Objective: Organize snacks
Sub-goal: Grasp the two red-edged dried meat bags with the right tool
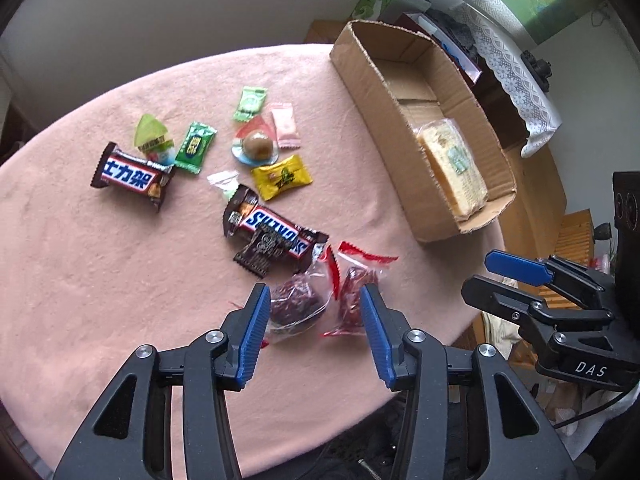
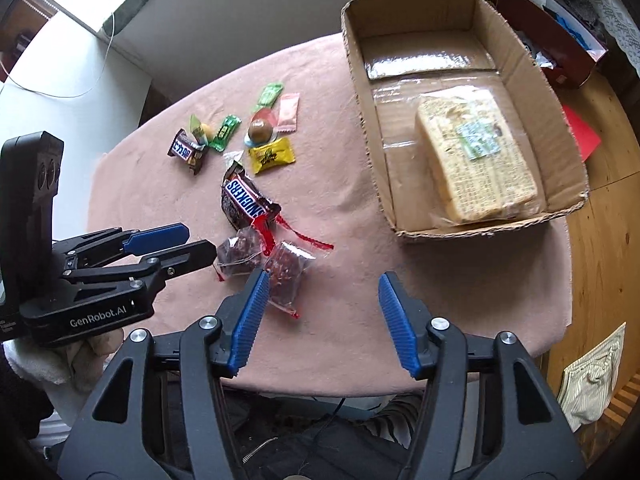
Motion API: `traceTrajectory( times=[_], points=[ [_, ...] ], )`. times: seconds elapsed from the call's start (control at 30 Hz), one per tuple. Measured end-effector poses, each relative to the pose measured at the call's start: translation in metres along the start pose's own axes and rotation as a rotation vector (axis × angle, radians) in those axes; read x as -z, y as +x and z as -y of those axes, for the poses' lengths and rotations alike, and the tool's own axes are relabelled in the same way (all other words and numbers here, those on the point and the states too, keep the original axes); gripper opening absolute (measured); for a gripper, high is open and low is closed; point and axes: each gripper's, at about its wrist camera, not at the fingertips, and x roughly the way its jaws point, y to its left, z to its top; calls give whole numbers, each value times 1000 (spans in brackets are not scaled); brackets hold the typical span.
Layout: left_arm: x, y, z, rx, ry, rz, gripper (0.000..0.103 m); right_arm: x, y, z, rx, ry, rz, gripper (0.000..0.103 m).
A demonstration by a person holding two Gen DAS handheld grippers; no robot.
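Observation:
Several snacks lie loose on the pink table (image 1: 100, 300): two Snickers bars (image 1: 276, 232) (image 1: 130, 176), a yellow candy (image 1: 282, 177), green candies (image 1: 195, 147) and two clear packets of dark red sweets (image 1: 296, 304) (image 1: 356, 300). A cardboard box (image 1: 376, 92) at the right holds a wrapped cracker pack (image 1: 454, 168). My left gripper (image 1: 314, 330) is open, its fingers straddling the two red packets. My right gripper (image 2: 320, 316) is open and empty above the table's near edge, right of the red packets (image 2: 286, 276). The box (image 2: 560, 120) with the cracker pack (image 2: 476, 164) is ahead to its right.
The table edge (image 2: 400, 384) runs close below both grippers. A dark red box (image 2: 552, 36) and a lace-covered cabinet (image 1: 516, 80) stand behind the cardboard box. Wooden floor (image 2: 600, 240) lies to the right.

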Motion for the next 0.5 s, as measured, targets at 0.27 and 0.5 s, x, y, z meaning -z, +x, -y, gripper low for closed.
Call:
traceTrajectory(
  times=[0.27,0.5],
  points=[
    [15,23,-6,-38,56,-50,45,7,34,-14,-7,-7,-60,60],
    [15,35,-4,-66,87,-62,45,7,52,-10,-30,37,-83,60]
  ],
)
